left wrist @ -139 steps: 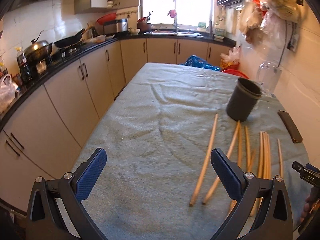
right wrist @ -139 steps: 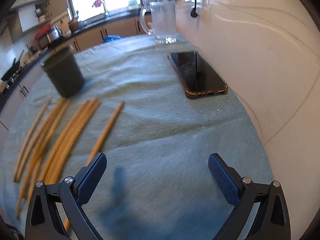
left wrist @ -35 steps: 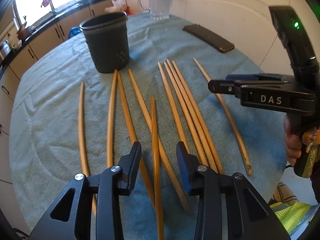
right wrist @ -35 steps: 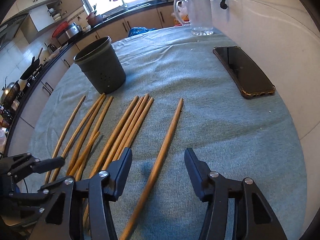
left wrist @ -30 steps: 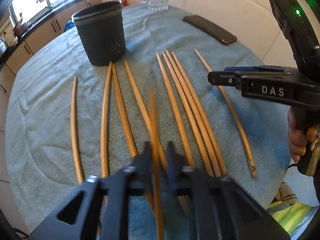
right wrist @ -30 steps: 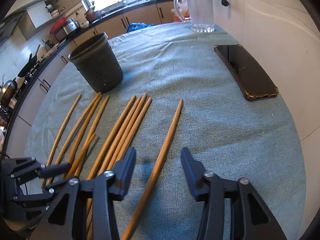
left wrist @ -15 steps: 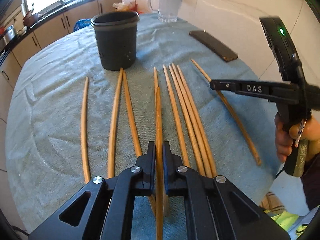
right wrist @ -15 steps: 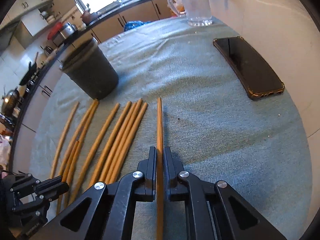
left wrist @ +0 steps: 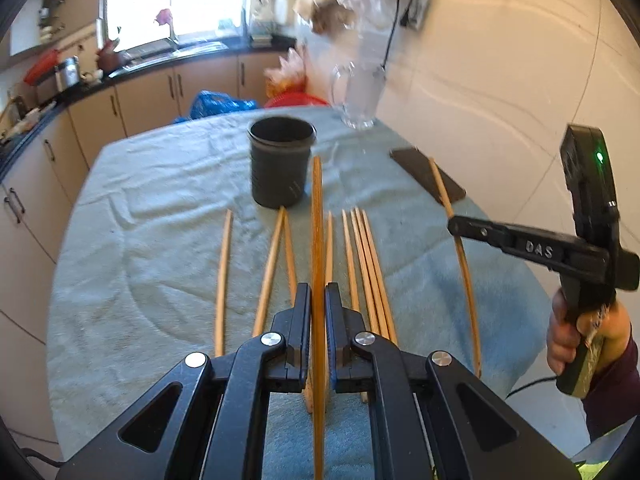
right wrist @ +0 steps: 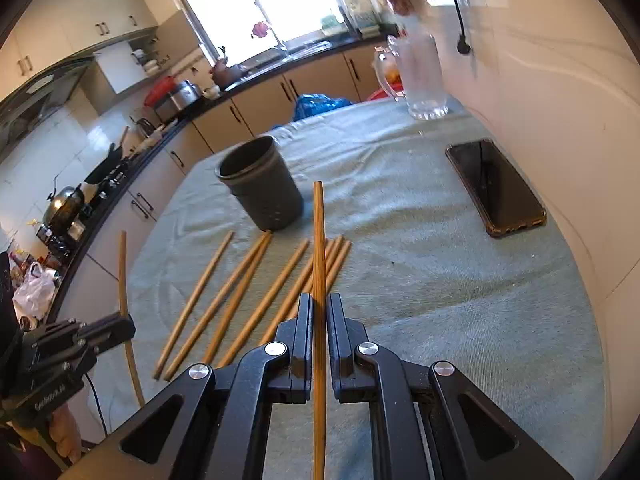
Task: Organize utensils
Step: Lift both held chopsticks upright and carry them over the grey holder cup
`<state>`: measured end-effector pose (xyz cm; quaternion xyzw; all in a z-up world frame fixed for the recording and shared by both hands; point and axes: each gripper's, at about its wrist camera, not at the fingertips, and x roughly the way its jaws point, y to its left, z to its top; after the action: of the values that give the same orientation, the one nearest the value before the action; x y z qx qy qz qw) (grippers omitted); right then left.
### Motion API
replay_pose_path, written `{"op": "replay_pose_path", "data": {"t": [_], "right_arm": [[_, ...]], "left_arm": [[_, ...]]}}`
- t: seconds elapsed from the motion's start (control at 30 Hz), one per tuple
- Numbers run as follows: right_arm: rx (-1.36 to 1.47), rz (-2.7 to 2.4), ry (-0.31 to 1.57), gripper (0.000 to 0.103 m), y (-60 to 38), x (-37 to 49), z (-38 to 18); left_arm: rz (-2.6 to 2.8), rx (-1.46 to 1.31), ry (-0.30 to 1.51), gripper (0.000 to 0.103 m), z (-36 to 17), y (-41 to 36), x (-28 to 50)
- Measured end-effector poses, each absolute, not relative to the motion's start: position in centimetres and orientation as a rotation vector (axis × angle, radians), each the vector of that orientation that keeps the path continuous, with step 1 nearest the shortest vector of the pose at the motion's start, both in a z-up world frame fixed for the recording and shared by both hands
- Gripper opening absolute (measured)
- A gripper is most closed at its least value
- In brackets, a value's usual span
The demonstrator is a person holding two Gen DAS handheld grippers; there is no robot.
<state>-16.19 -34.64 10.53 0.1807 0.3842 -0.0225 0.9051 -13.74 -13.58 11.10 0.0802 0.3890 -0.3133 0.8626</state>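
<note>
My left gripper (left wrist: 318, 292) is shut on one long wooden chopstick (left wrist: 317, 232), held above the table with its tip toward the dark cup (left wrist: 280, 168). In the right wrist view my right gripper (right wrist: 319, 300) is likewise shut on another chopstick (right wrist: 319, 240), raised and pointing near the same cup (right wrist: 260, 188). Several more chopsticks (left wrist: 362, 264) lie side by side on the grey-green cloth (left wrist: 140, 240) in front of the cup. Each gripper shows in the other's view: the right one (left wrist: 456, 226) with its stick at the right, the left one (right wrist: 128, 326) at the lower left.
A black phone (right wrist: 496, 188) lies on the cloth near the wall at the right. A glass mug (right wrist: 422, 80) stands at the table's far end. Kitchen cabinets and a worktop (right wrist: 160, 132) run along the left, beyond the table's edge.
The right gripper closed on its chopstick. Both grippers have risen from the cloth with a chopstick each, and the views now tilt up toward the cup.
</note>
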Motion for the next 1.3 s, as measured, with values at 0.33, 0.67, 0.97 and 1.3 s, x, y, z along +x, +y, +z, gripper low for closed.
{"op": "replay_pose_path", "data": {"t": [0.33, 0.67, 0.97, 1.3], "right_arm": [[0.309, -0.002, 0.716, 0.007, -32.3, -19.0, 13.3], [0.289, 0.015, 0.654, 0.007, -31.7, -20.0, 15.5], [0.231, 0.023, 0.573, 0.007, -31.2, -18.1, 19.1], [0.19, 0.022, 0.449, 0.007, -31.7, -12.5, 24.3]], "left_arm": [[-0.618, 0.083, 0.733, 0.007, 13.6, -10.9, -16.1], [-0.61, 0.039, 0.648, 0.007, 16.8, -10.0, -16.9], [-0.576, 0.013, 0.547, 0.007, 20.6, -11.8, -13.0], [-0.512, -0.081, 0.465, 0.007, 24.9, -15.5, -3.8]]}}
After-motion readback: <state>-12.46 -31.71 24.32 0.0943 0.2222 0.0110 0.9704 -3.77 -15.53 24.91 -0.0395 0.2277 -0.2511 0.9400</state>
